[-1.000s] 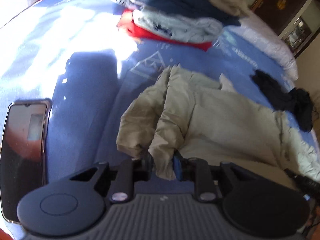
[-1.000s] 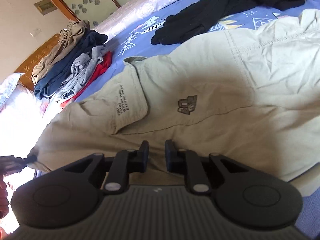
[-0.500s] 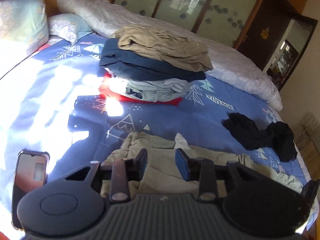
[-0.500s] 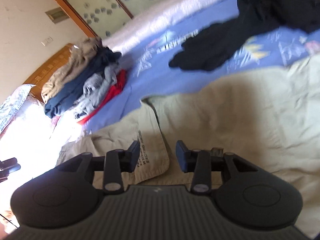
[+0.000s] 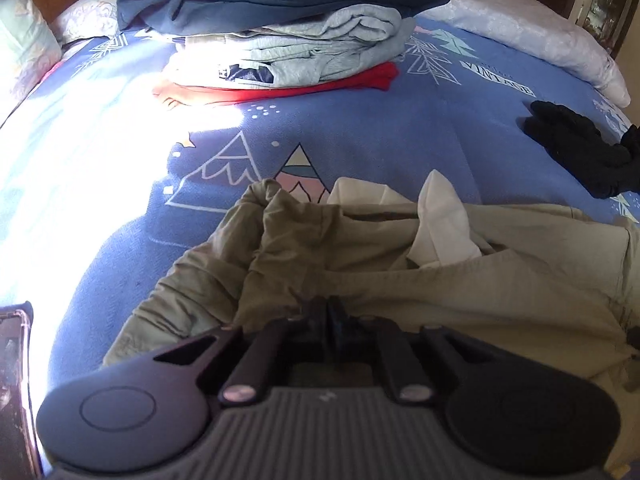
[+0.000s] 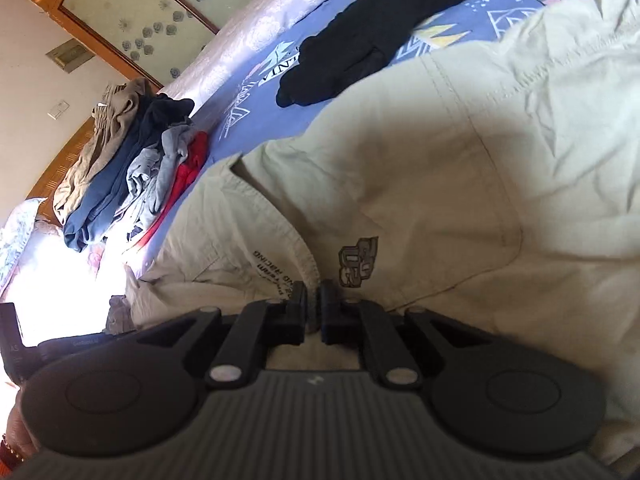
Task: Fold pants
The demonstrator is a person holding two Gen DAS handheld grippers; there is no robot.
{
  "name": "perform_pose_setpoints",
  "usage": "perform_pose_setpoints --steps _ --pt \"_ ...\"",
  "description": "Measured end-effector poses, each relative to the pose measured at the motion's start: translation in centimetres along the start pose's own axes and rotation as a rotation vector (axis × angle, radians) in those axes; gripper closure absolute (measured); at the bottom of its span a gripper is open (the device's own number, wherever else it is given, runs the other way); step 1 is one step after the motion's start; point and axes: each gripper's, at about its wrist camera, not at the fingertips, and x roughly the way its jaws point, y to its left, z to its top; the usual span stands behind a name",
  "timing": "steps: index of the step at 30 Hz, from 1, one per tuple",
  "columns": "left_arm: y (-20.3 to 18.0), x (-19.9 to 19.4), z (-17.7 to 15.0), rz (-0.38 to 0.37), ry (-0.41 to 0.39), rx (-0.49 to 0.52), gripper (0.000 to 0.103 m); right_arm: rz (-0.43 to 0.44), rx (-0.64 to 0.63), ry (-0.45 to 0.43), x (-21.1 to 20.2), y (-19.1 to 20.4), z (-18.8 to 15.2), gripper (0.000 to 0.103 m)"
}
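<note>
Nearest, the left tongs (image 5: 327, 316) are clenched on a bunched fold of the khaki pants (image 5: 460, 280), and the right tongs (image 6: 313, 300) are clenched on the same cloth by its printed pocket. The pants lie rumpled along the near edge of the bed (image 5: 380, 140); soft, light and limp, they are probably best gripped at seams or hems. Farther off sit black clothes (image 5: 576, 152) and a folded stack (image 5: 280, 40).

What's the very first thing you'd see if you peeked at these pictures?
The crumpled beige cotton pants spread over the blue patterned bedsheet, close in front of both cameras. The left gripper and right gripper are each pinched shut on the fabric. Behind them, a tall stack of folded clothes, then a black garment to the right.
</note>
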Motion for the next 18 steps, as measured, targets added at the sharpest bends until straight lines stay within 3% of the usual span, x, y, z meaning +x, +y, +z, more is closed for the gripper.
perform_pose_setpoints --steps 1,2,5,9,11,13,14,15,16,18 --pt "0.1 -0.7 0.0 -0.001 -0.004 -0.006 0.097 -0.021 -0.023 -0.039 -0.8 0.5 -0.1 0.077" --pt "0.4 -1.6 0.1 -0.014 -0.019 -0.023 0.096 -0.033 -0.069 -0.079 -1.6 1.3 -0.2 0.071" --pt "0.8 -4.4 1.0 -0.096 -0.114 -0.085 0.090 0.004 -0.223 -0.151 -3.0 4.7 -0.1 0.070" --pt "-1.3 -3.9 2.7 -0.177 -0.142 -0.069 0.089 0.157 -0.243 -0.100 -0.6 7.7 1.4 0.071" --pt "-2.6 -2.4 3.0 -0.157 -0.121 -0.034 0.089 0.197 -0.250 -0.027 1.9 8.2 2.1 0.073" --pt "-3.5 0.0 2.9 -0.062 -0.081 0.020 0.087 0.099 -0.269 0.003 4.4 7.5 3.1 0.075" --pt "-3.5 1.3 2.7 0.013 -0.060 0.036 0.087 0.036 -0.265 -0.009 5.7 6.4 4.2 0.091" --pt "-3.0 2.3 2.6 0.053 -0.040 0.031 0.090 -0.058 -0.233 -0.033 6.6 4.7 5.3 0.101" --pt "-2.0 2.9 2.6 0.026 -0.031 -0.004 0.091 -0.165 -0.125 -0.060 7.1 1.9 6.7 0.103" --pt "-0.6 2.4 2.7 -0.018 -0.023 -0.083 0.092 -0.088 0.158 -0.081 5.9 -3.4 8.5 0.103"
